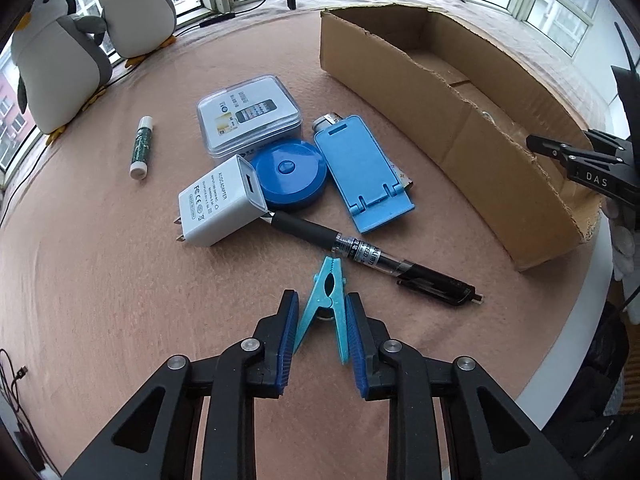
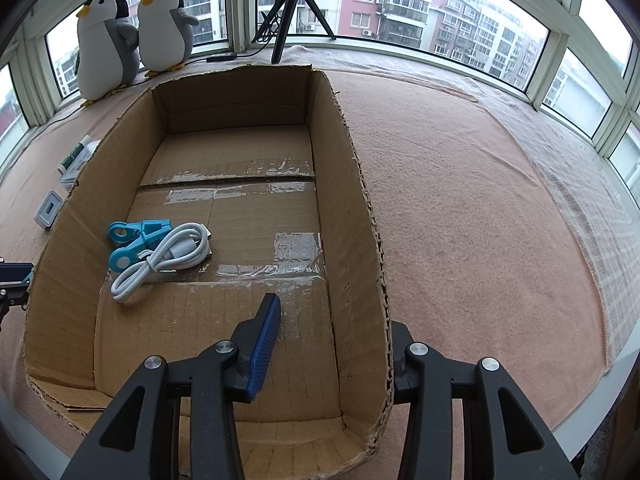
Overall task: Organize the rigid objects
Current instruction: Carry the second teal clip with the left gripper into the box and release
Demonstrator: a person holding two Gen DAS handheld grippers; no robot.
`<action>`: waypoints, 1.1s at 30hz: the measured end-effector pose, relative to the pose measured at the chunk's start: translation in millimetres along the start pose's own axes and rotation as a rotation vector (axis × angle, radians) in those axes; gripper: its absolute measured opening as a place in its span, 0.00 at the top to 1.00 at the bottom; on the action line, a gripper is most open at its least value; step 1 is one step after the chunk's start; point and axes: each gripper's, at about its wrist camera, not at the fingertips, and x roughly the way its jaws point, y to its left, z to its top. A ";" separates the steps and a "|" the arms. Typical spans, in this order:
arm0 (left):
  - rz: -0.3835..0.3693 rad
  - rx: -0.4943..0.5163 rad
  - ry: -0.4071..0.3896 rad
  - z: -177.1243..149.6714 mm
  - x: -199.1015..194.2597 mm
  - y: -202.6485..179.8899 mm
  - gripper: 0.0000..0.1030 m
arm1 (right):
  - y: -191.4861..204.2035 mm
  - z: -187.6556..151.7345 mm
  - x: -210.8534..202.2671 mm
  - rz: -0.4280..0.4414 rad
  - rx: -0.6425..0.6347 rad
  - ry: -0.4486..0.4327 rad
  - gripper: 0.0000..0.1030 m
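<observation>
In the left wrist view, my left gripper [image 1: 322, 316] is shut on a light blue clothes clip [image 1: 324, 300] that lies on the pink cloth, its blue pads against the clip's two legs. Just beyond lie a black pen [image 1: 372, 256], a white charger [image 1: 222, 204], a round blue tape measure [image 1: 290, 176], a blue phone stand [image 1: 360, 172], a clear plastic case [image 1: 248, 116] and a small green tube [image 1: 142, 148]. My right gripper [image 2: 334, 316] stands open astride the right wall of the cardboard box [image 2: 352, 200]. One finger is inside, the other outside. Two blue clips [image 2: 136, 240] and a white cable [image 2: 168, 256] lie in the box.
Two plush penguins [image 1: 60, 60] stand at the window on the far left, and a tripod [image 2: 288, 12] stands behind the box. The box [image 1: 440, 120] runs along the right of the object pile. The table's white edge [image 1: 580, 340] curves close on the right.
</observation>
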 end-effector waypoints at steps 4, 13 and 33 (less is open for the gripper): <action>-0.004 -0.024 -0.037 0.4 -16.1 2.9 0.76 | -0.2 -0.1 0.0 0.000 0.001 0.000 0.62; -0.063 -0.039 -0.159 39.9 -60.0 -12.0 0.76 | 1.2 0.4 -0.2 0.000 0.003 -0.001 0.62; -0.132 -0.036 -0.153 137.1 -11.7 -94.1 0.75 | 2.0 0.3 0.8 0.025 0.013 -0.010 0.62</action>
